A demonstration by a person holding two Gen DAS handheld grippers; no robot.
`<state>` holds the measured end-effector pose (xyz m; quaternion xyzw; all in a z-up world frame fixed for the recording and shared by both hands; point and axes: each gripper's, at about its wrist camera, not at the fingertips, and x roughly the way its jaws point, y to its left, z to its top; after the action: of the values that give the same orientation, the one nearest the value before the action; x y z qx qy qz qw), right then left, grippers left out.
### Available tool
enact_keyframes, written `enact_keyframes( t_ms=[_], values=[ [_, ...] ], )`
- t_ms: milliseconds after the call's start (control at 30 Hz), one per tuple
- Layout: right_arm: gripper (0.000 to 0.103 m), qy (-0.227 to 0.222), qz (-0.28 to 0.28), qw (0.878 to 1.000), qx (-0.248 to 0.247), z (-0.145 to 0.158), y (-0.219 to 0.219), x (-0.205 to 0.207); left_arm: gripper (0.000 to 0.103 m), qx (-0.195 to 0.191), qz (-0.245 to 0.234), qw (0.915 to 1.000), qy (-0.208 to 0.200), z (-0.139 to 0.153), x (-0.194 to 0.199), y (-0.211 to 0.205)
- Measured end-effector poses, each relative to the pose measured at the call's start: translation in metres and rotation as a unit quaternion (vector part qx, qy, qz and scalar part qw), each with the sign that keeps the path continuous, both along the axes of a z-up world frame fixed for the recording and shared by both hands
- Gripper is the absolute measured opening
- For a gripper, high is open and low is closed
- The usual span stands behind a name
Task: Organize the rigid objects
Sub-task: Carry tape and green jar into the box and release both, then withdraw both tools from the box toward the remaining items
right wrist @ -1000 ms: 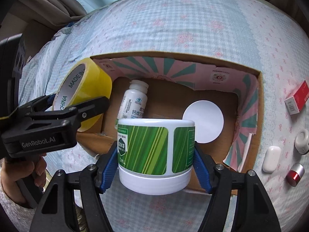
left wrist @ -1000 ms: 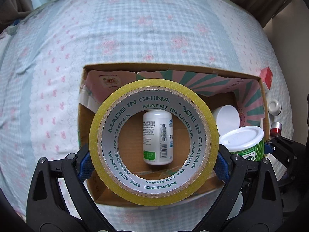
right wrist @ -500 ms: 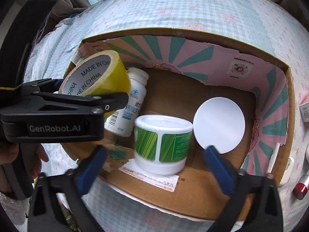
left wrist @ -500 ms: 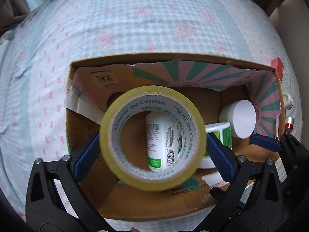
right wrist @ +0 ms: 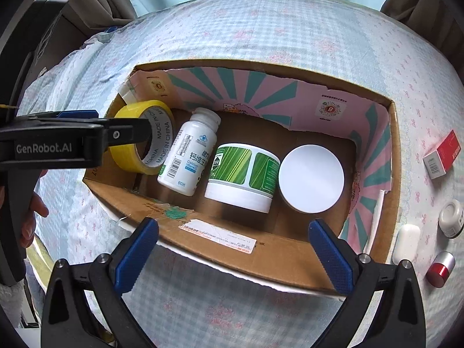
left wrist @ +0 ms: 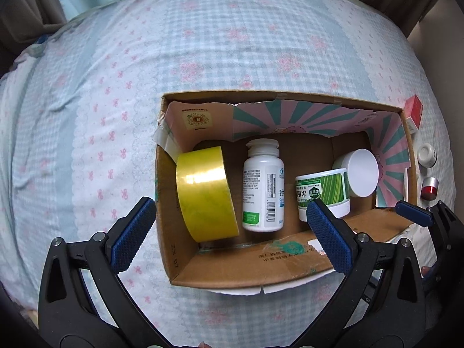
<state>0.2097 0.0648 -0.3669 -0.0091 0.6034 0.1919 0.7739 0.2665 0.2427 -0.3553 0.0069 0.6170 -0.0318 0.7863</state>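
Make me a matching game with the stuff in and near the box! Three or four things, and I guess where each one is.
Things:
1. tape roll
2. pill bottle
3. green tub
4. red-and-silver cap

Places:
A. outside the cardboard box, on the bedsheet
B. left end of the box
C. between the tape and the tub
D. beside the white round lid

Pairs: 1-B, 2-C, 3-D, 4-A

We see a yellow tape roll point(left wrist: 206, 194), a white bottle point(left wrist: 262, 191), a green-striped white jar point(right wrist: 243, 174), pink-and-teal rays lining the brown box point(left wrist: 240, 269), and a blue checked cloth point(left wrist: 203, 43) with pink bows
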Motion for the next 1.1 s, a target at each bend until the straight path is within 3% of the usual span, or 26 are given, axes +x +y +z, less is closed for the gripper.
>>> enact_keyframes(
  t_ms=[267,533,867,1100],
  values=[
    [0.103,-0.011,-0.012,1.0,-0.016,0.042,-0.009,-0.016,0.103,-0.006,0.012,0.9995,-0.029,0.048,-0.037,0.008],
    [0.103,-0.026,-0.069,0.997,-0.011,0.092,-0.044,-0.046,0.103,-0.013,0.001,0.9974,-0.071,0.101,-0.085,-0.009],
    [0.103,-0.072,-0.161,0.984,-0.021,0.146,-0.132,-0.087,0.103,-0.05,-0.028,0.9941,-0.092,0.137,-0.129,-0.088],
    [0.103,-0.069,-0.204,0.976,-0.022,0.15,-0.216,-0.097,0.103,-0.048,-0.02,0.9933,-0.103,0.137,-0.145,-0.169]
  ],
)
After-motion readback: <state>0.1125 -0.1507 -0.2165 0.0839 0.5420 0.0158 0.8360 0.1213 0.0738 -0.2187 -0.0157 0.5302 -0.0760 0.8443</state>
